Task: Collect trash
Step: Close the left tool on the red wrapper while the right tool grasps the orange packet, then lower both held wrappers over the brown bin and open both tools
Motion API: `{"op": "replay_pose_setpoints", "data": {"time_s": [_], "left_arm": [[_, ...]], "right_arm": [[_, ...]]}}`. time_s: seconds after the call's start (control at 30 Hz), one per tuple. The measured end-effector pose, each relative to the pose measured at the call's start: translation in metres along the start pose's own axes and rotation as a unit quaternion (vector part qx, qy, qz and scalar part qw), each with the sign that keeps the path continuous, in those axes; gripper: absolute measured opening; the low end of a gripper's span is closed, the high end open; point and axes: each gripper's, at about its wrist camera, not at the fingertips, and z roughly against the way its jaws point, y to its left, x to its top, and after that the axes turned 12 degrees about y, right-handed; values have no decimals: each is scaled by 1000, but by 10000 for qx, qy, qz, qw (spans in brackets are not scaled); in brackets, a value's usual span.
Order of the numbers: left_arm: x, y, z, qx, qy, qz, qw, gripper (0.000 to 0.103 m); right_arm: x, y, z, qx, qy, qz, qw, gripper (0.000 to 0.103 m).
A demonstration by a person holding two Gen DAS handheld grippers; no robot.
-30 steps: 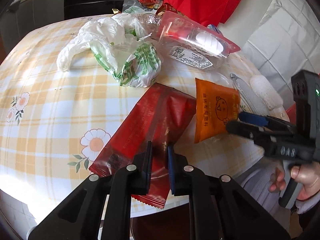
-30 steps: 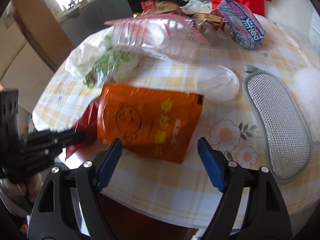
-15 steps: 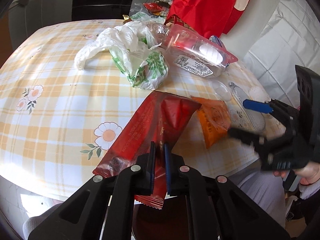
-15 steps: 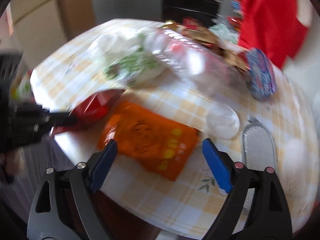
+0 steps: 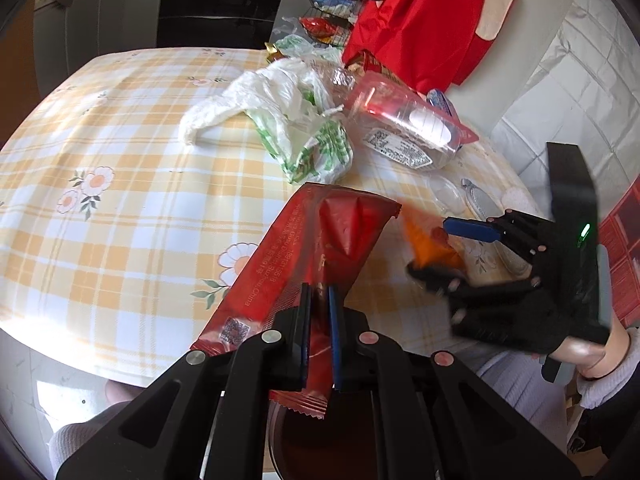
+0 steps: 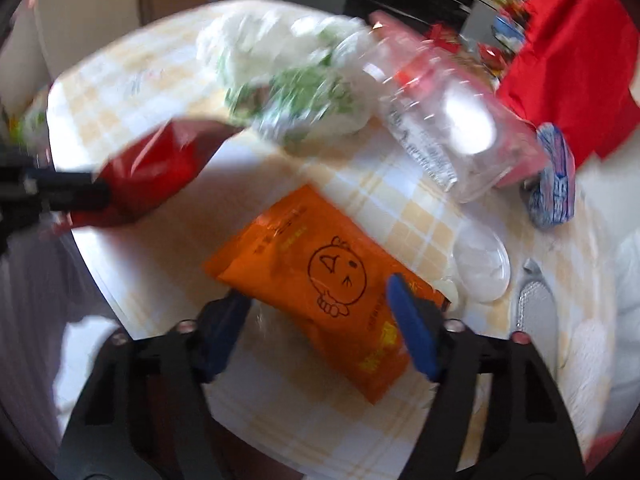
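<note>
A long red wrapper (image 5: 320,240) sticks out over the near edge of the checked table (image 5: 120,200), and my left gripper (image 5: 318,292) is shut on its near end. An orange snack packet (image 6: 320,256) with a cartoon face lies at the table's edge between the fingers of my right gripper (image 6: 316,292). Those jaws are closing, with the left fingertip at the packet's corner and the right one over its far side. In the left wrist view the right gripper (image 5: 426,246) shows with the orange packet (image 5: 416,236) blurred between its fingers. The right wrist view shows the left gripper (image 6: 92,190) holding the red wrapper (image 6: 160,160).
Farther back lie a white-and-green plastic bag (image 5: 304,136) and a clear plastic box (image 5: 404,128). A clear lid (image 6: 482,264), a mesh scoop (image 6: 536,312) and a blue-white packet (image 6: 554,184) sit to the right. Red cloth (image 5: 432,12) hangs behind. A dark round container (image 5: 320,440) is below the table edge.
The right gripper rolled and moved in over the orange packet, its jaws widening and then narrowing around it. The left gripper stayed shut on the red wrapper and drew back a little.
</note>
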Motion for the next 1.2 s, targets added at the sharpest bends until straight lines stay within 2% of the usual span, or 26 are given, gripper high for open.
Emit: {"op": "replay_pose_setpoints", "data": {"time_s": [0.07,0.2,0.4,0.53,0.87,1.07,1.2], "left_arm": [[-2,2,5,-24,-51,41,10000,8],[-4,1,15,-76,-134,45,9999,8],[-10,-6,30,-102,-266,34,9996,8],[-14,-12,42,-125,-376,-1,9992,8],[-28,-41,70,-218,-491,-302,9981,8],[-49,-64,84,-471,-461,-762,9949,8],[-68,-80,87,-662,-292,-1055,9918,8]], "right_arm": [[0,-9,12,188,-186,-201,9994,48],[-3,-24,36,287,-587,-585,9961,34],[-13,-46,66,325,-1075,-1112,9874,23],[-23,-55,82,397,-1313,-1415,9804,22],[-55,-50,121,429,-1620,-1537,9738,21],[-76,-38,147,459,-1767,-1498,9717,21],[-90,-30,161,443,-1866,-1481,9702,21]]}}
